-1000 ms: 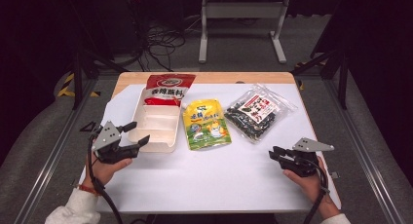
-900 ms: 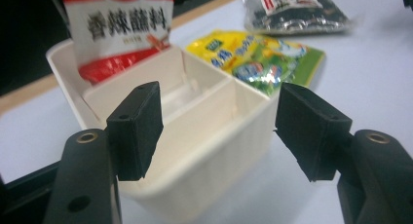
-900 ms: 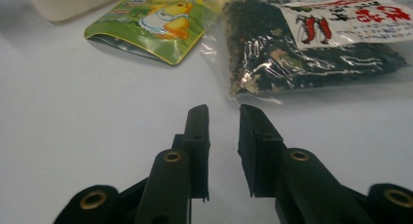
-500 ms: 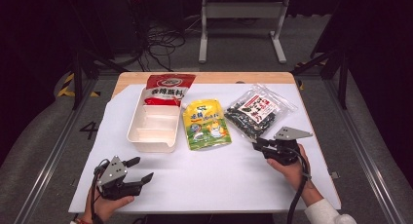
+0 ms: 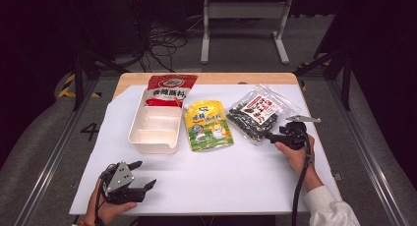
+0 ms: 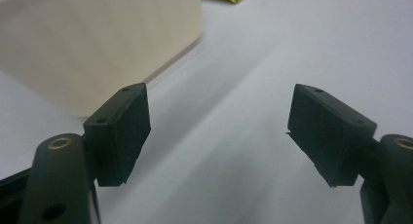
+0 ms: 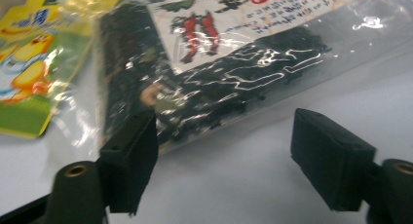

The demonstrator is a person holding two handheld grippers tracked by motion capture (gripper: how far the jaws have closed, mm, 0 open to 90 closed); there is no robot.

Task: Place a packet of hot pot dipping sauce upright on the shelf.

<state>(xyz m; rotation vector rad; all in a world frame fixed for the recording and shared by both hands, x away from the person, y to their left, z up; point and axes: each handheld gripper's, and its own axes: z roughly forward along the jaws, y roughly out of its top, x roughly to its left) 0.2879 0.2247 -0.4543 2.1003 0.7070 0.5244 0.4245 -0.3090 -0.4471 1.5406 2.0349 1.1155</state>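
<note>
Seaweed bag (image 5: 259, 114), clear, dark flakes inside, white label with red and black East Asian print too blurred for reading, lying at the right back of the worktop (image 5: 236, 182), just ahead of the right hand-held gripper (image 5: 273, 136); jaws just having been opening, standing wide, nothing between them. Left hand-held gripper (image 5: 143, 174) resting near the front left edge, jaws also opening, empty. Lying beside: yellow pouch (image 5: 208, 124) with a cartoon duck, cream divided tray (image 5: 155, 128), red packet (image 5: 169, 90) with white characters.
</note>
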